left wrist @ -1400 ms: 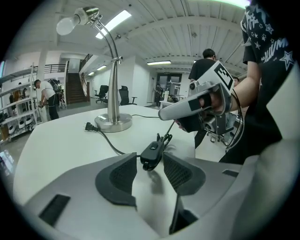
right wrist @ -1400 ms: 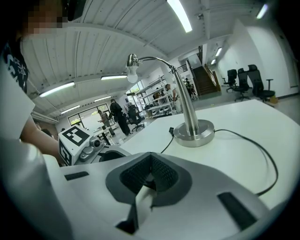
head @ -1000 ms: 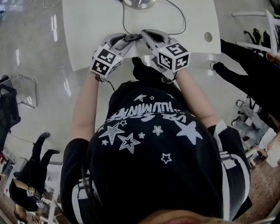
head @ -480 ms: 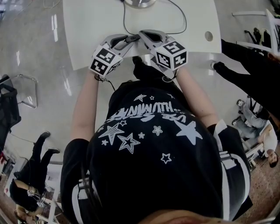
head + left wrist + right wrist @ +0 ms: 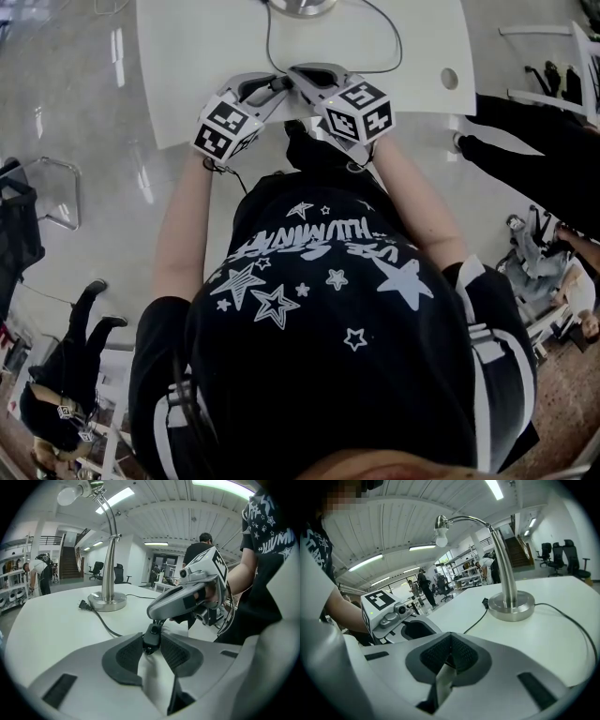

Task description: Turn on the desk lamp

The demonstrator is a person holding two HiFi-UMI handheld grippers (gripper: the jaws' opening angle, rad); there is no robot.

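White table (image 5: 187, 75) on a glossy floor (image 5: 75, 112), open office, people (image 5: 199, 550) about. The desk lamp (image 5: 110, 559) sits at the far edge. At the near edge the left gripper (image 5: 151, 642), jaws just closed in, pinches the cord switch (image 5: 152, 634); the right gripper (image 5: 450, 641) has its jaws pressed together.

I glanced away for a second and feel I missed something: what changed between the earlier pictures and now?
The left tongs have just been closing and now pinch the cord switch. The right tongs, shut, slid a little toward the left tongs, so their tip now sits right at that switch. The lamp and table stayed as they were.
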